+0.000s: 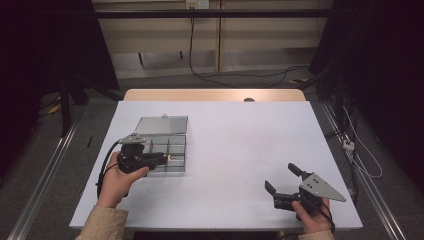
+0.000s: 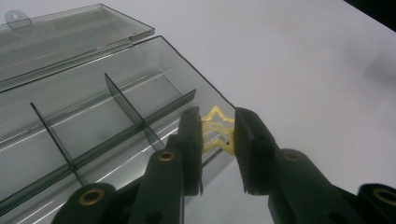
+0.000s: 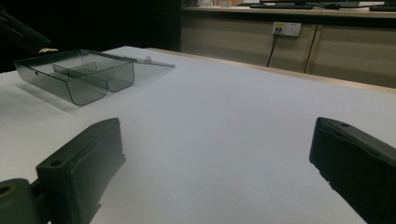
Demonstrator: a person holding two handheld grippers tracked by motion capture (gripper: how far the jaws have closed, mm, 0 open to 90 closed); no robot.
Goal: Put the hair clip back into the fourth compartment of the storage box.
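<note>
Left hand-held gripper [image 2: 218,154] was clamped on yellow star piece [image 2: 217,130], seemingly over the box [image 2: 93,116] near-right corner; right hand-held gripper [image 3: 210,172] gaped empty. Best: center over one compartment, lower, release.

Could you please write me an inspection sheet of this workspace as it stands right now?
Surface: white table, bare across its middle and right.
Job's things: clear compartment box with lid open flat behind it; small yellow star-shaped piece held above the box's near right corner.
Clutter: nothing seen on the table besides the box.
Grippers: left claw shut on the yellow piece; right claw open, holding nothing, low over the table's front right.
Cables: a black cable trails from the left claw; more cables lie on the floor behind and to the right.
Surroundings: dark curtains at both sides, a wall socket on the wooden panelling beyond.
</note>
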